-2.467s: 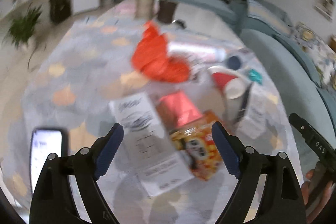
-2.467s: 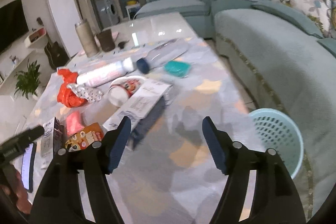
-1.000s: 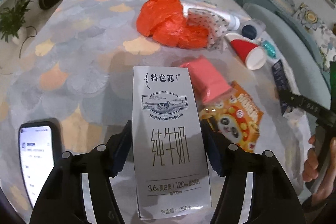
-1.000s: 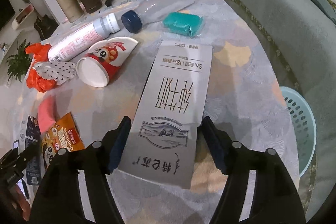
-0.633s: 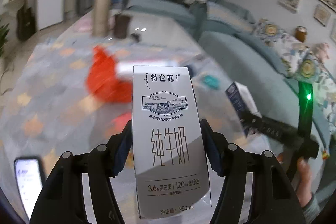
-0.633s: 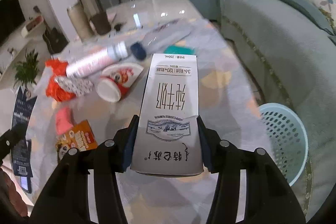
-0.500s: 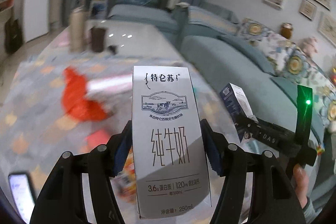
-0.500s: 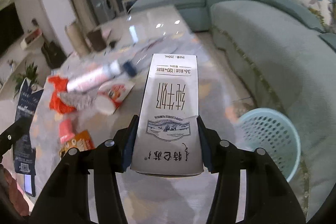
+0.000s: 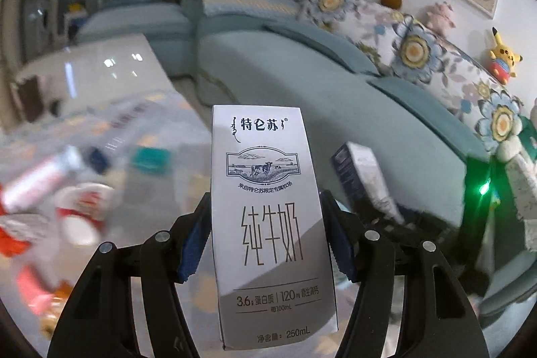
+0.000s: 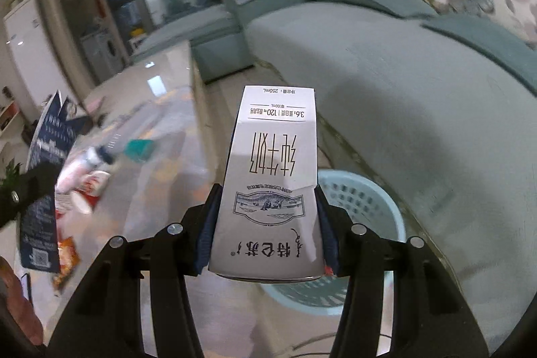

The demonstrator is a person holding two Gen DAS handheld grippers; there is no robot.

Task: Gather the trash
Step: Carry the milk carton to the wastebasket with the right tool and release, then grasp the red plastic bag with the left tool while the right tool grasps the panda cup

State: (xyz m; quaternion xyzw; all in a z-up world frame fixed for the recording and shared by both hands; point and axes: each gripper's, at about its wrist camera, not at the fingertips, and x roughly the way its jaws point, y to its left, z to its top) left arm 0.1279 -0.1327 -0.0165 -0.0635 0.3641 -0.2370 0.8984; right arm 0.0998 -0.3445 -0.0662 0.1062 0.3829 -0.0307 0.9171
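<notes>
Grey-white milk carton point(image 9: 272, 223) sits clamped between the pads of the left hand-held gripper point(image 9: 268, 244), printed face up. A second milk carton point(image 10: 272, 190), upside down, is pinched in the right hand-held gripper point(image 10: 265, 230), whose jaws have just closed further on it, above the pale blue basket point(image 10: 365, 203) at four o'clock. Litter remains on the worktop point(image 10: 157, 183) at nine o'clock.
</notes>
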